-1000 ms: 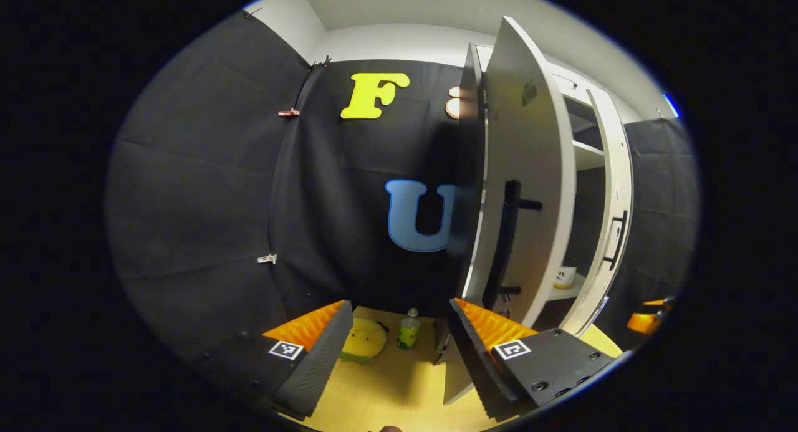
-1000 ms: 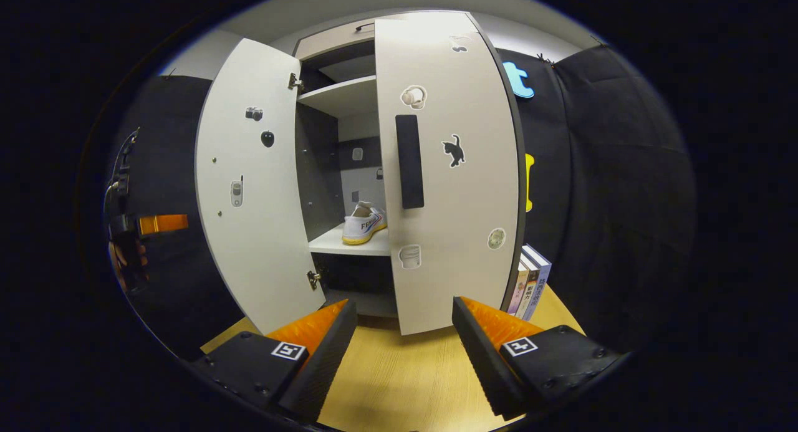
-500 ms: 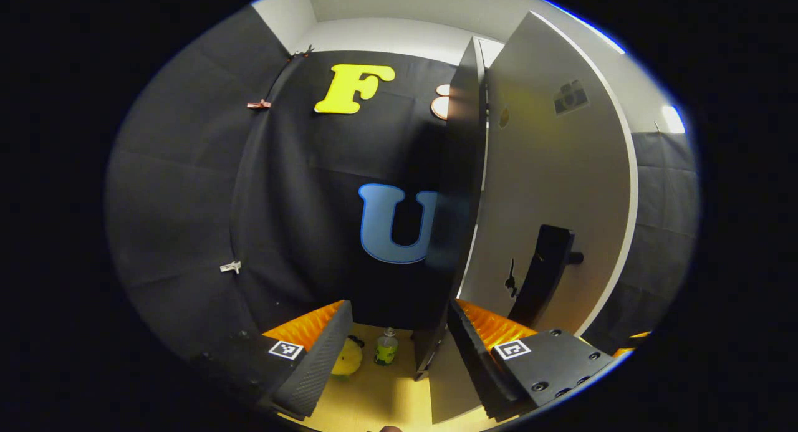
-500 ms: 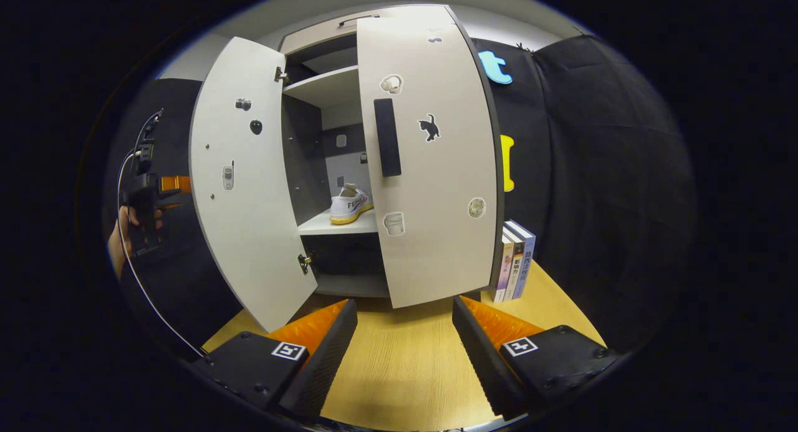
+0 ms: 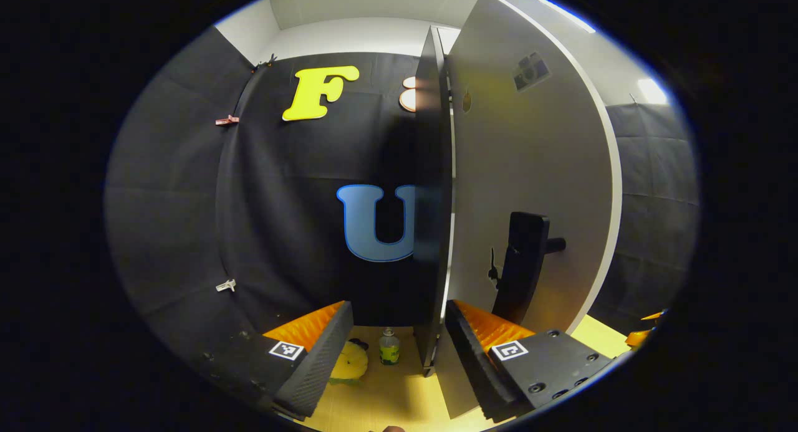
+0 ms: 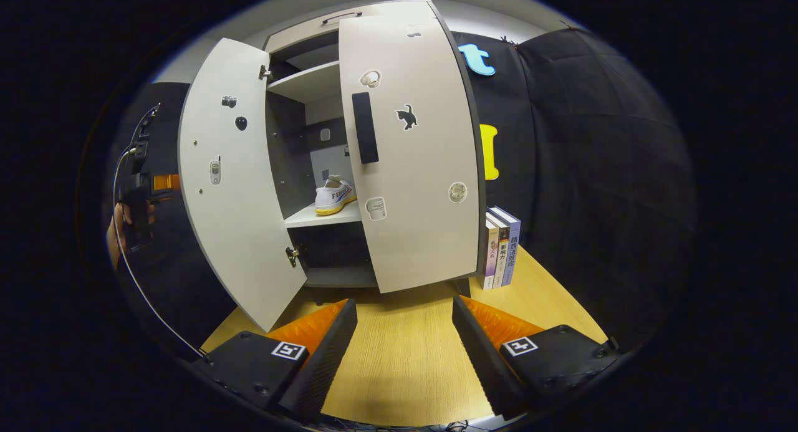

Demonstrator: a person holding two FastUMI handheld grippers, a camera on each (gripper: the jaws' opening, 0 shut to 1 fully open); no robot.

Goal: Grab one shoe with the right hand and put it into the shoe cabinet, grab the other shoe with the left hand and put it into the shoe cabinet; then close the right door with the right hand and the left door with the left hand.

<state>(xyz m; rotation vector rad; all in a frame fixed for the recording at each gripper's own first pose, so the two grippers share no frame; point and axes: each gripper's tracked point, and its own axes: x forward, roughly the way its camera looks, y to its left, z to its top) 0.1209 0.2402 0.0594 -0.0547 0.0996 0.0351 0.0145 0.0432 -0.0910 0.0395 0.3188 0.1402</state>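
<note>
Shoe (image 6: 335, 195) shelved ahead of right tongs (image 6: 404, 345); right door (image 6: 411, 151) nearly shut, left door (image 6: 234, 189) open. Both tongs empty, spread; left tongs (image 5: 396, 351) at left door's edge.

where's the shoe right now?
In the right gripper view the shoe sits on the cabinet's middle shelf, seen through the gap between the left door and right door.

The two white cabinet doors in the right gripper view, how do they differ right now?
The left white door swings wide open, showing its inner face and hinges; the right white door is nearly shut, showing its outer face. The right door carries a black bar handle and a cat sticker; the left shows smaller stickers. Both are tall, white, flat panels.
</note>
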